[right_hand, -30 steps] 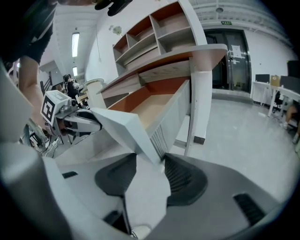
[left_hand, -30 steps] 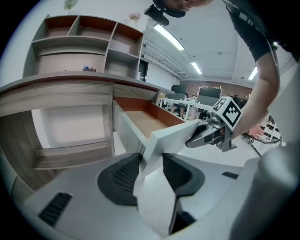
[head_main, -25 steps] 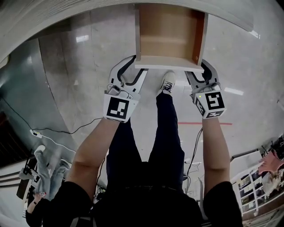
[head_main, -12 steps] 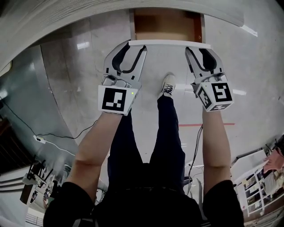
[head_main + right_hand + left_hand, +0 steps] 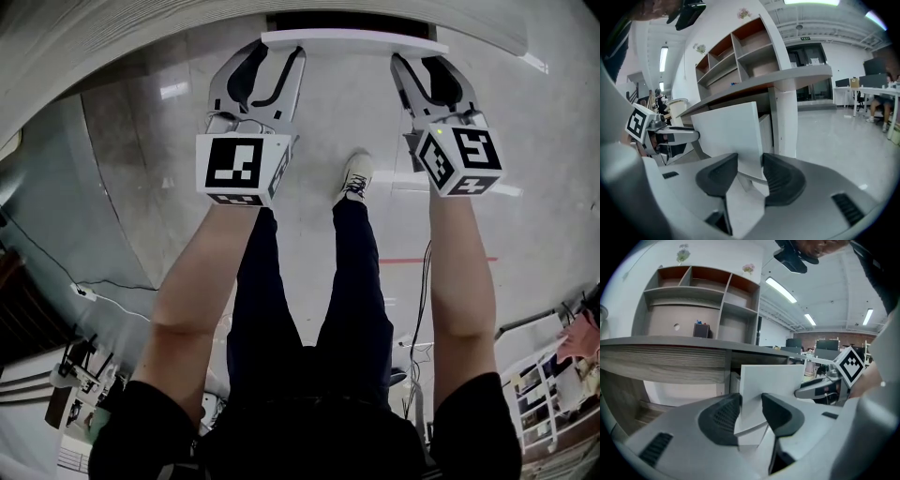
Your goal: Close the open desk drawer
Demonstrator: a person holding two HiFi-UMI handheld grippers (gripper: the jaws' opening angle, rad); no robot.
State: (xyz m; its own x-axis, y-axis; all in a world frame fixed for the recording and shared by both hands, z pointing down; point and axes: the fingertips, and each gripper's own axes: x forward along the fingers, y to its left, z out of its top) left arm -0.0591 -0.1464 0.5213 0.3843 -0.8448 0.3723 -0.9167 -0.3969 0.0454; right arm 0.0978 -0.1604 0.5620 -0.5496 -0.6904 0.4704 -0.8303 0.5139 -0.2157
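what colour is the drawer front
White, a flat drawer front panel; clearest in the right gripper view.

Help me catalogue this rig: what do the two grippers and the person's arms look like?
Both the left gripper and right gripper have light grey curved bodies with black ribbed pads. Each carries a cube with black-and-white square markers; a small green light glows on the right one. Arms are bare below short black sleeves.
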